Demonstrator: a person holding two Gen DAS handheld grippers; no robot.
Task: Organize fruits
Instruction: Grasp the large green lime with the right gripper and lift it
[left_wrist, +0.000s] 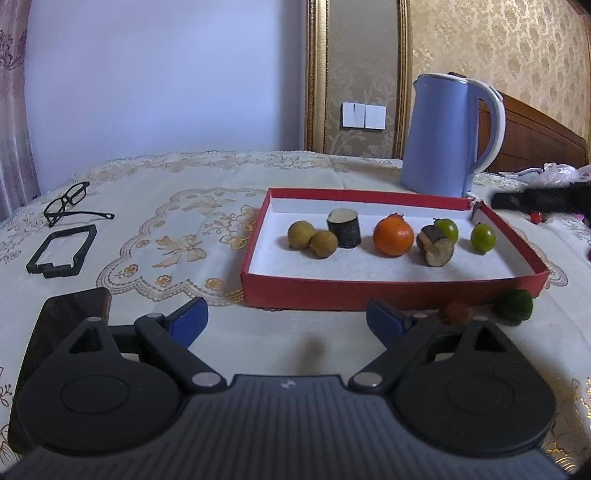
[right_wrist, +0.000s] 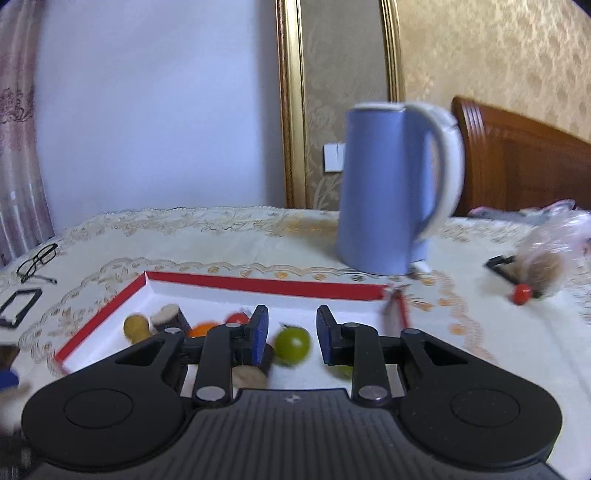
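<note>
A red box (left_wrist: 388, 291) with a white inside holds two brown longans (left_wrist: 312, 239), an orange (left_wrist: 393, 236), two dark cut stalk pieces (left_wrist: 344, 227) and two green fruits (left_wrist: 482, 238). Another green fruit (left_wrist: 514, 306) and a small reddish one (left_wrist: 456, 312) lie on the cloth outside the box's near right corner. My left gripper (left_wrist: 288, 317) stands wide open and empty in front of the box. My right gripper (right_wrist: 290, 328) hovers over the box's near edge, jaws narrow and gripping nothing. A green fruit (right_wrist: 291, 345) lies in the box beyond its fingertips.
A blue kettle (left_wrist: 439, 136) stands behind the box. Glasses (left_wrist: 66, 201) and a black frame (left_wrist: 61, 251) lie at the left, a dark slab (left_wrist: 70, 306) under my left finger. At the right are a plastic bag (right_wrist: 554, 243) and a red berry (right_wrist: 521, 293).
</note>
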